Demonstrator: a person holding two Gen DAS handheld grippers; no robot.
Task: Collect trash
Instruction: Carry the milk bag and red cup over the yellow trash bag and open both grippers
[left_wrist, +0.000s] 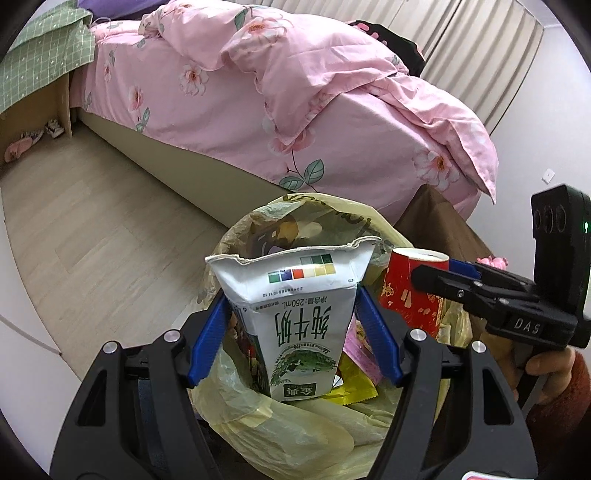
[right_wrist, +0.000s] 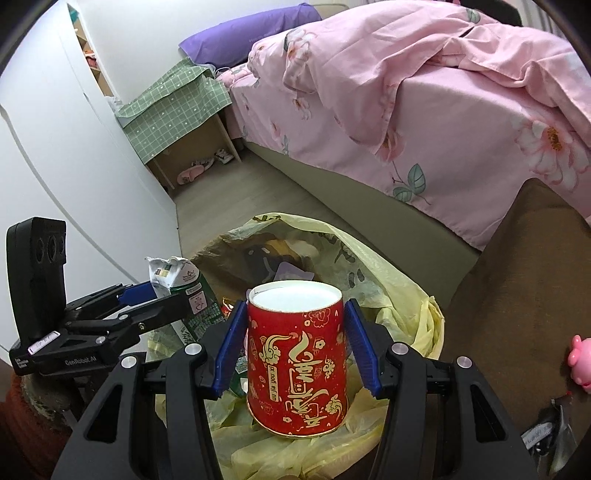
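Left gripper (left_wrist: 293, 325) grasps upside-down milk carton (left_wrist: 295, 314) over yellow bag (left_wrist: 258, 410); at its 3 o'clock, right gripper (right_wrist: 295, 341) grasps inverted red cup (right_wrist: 297, 365).

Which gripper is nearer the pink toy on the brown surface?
Right. The right gripper, holding the red cup over the bag, has the pink toy just beside it; the left gripper is across the bag.

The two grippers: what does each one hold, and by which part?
The left gripper holds an opened milk carton by its two sides. The right gripper holds a red paper cup, upside down, by its side walls.
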